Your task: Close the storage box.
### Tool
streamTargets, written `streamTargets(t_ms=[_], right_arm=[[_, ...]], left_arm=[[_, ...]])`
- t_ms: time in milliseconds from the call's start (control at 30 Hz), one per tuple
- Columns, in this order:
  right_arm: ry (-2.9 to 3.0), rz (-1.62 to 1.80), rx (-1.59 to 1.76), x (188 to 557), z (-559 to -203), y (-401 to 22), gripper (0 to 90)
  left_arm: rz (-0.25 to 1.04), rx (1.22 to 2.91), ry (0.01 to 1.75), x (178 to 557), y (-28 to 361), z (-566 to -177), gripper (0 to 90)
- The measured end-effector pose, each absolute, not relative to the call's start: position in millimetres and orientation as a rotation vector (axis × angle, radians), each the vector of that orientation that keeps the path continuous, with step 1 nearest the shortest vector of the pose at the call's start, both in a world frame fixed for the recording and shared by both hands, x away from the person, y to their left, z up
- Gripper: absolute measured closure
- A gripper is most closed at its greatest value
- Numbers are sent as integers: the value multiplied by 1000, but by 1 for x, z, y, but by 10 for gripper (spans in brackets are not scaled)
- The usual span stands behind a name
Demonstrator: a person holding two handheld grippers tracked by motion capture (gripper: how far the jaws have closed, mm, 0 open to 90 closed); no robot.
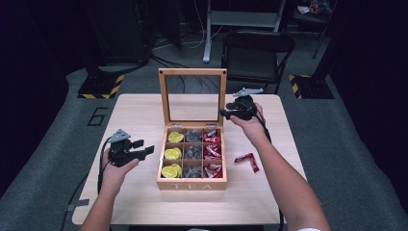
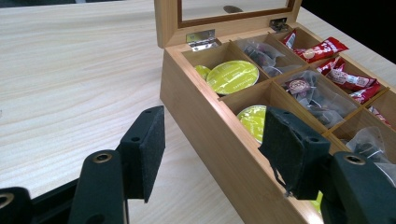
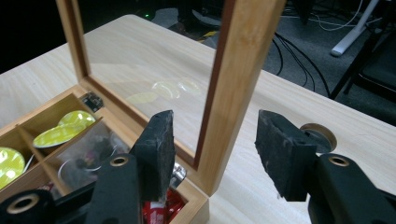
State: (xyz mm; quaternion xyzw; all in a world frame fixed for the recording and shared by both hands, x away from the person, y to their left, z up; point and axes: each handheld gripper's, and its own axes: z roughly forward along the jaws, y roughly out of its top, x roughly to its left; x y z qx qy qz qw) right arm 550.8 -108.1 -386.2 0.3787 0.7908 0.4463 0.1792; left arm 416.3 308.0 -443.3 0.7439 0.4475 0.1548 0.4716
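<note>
While my right claw straddles the lid of the tea box, I read this step as getting hold of the lid's side rail to swing it shut. In the right gripper view the wooden rail stands upright between the two pads, with a gap on either side (no pad is pressing yet), so that claw is open and holds nothing.

From the high view the box sits at the middle of the table, lid raised at its 12 o'clock edge, my right claw at the lid's 3 o'clock side. My left claw hovers at 9 o'clock of the box, just beside its wall; its pads are apart with nothing between them, though one pad overlaps the wall in its own view.

Inside are yellow-green pods, clear bags and red packets; two more red sachets lie loose at 3 o'clock.

Next, I judge, the right claw must close squarely on the rail, then follow the hinge's arc down while the left steadies the box.
</note>
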Motion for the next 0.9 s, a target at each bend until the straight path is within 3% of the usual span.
streamTargets(t_ms=[600,900], right_arm=[[2272,1240,1104,570,-404,-102,514],[2279,1246,1083,574,-406,-102,584]], left_arm=[[379,1813,1104,416,310,-444,399],[369,1807,1114,416,310,-444,399]])
